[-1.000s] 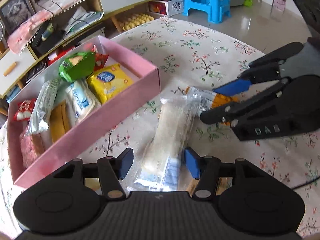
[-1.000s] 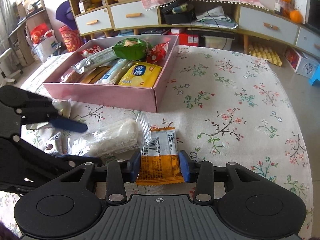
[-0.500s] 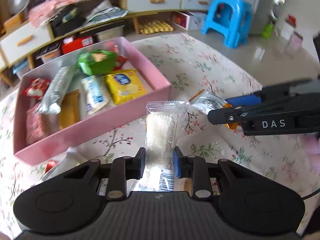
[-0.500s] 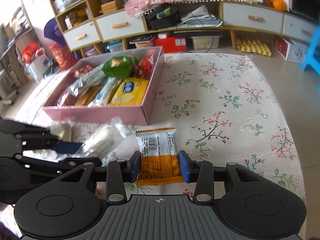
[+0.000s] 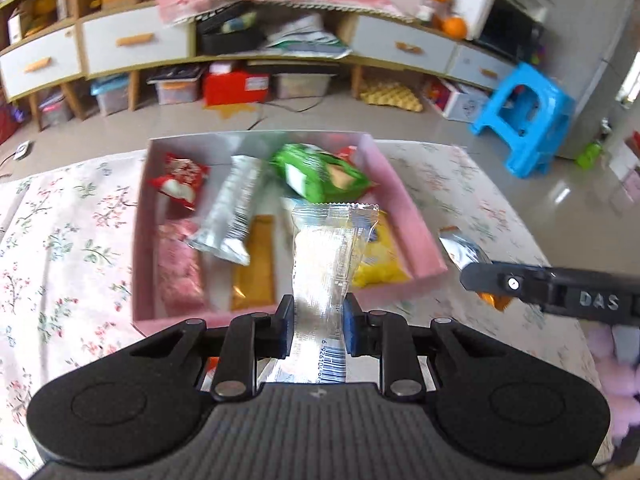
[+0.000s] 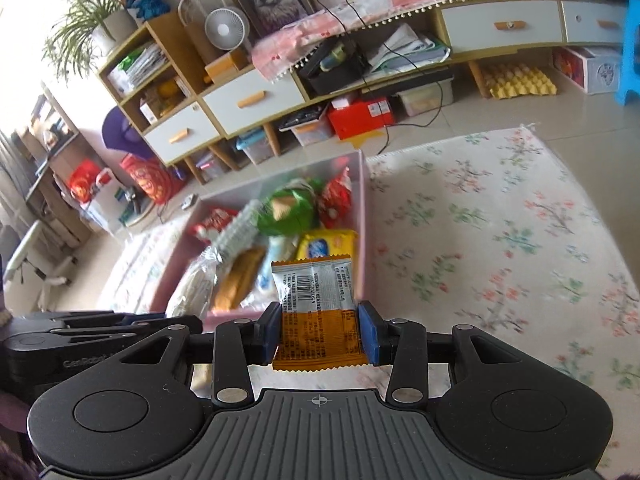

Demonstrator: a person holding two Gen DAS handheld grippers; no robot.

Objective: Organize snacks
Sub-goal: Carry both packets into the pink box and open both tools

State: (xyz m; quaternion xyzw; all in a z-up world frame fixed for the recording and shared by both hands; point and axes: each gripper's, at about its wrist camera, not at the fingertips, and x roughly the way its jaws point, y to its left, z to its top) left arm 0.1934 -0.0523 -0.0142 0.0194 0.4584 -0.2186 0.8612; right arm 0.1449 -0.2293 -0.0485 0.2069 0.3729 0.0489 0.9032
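- Left tool (image 5: 316, 330): its blue pads are pressed against both sides of a clear-wrapped pale snack bar (image 5: 326, 268), which stands up out of the grip with its crimped top end over the near half of the pink box (image 5: 416, 220).
- Right tool (image 6: 319, 332): pinched on an orange and silver snack packet (image 6: 316, 308), barcode side facing the camera, held just before the box's near right corner.
- From the left wrist view the right tool (image 5: 560, 292) reaches in from the right, its packet (image 5: 464, 250) beside the box's right wall.
- Pink box on the floral-clothed desk (image 6: 500, 240): inside lie a yellow packet (image 5: 378, 264), a flat orange-brown packet (image 5: 256, 264), a pink packet (image 5: 178, 264), a silver stick packet (image 5: 234, 208), a red and white packet (image 5: 180, 178), and a green bag (image 5: 320, 172) at the far end.
- Beyond the desk: tiled floor, a low cabinet with white drawers (image 5: 132, 46), a blue stool (image 5: 524, 116).
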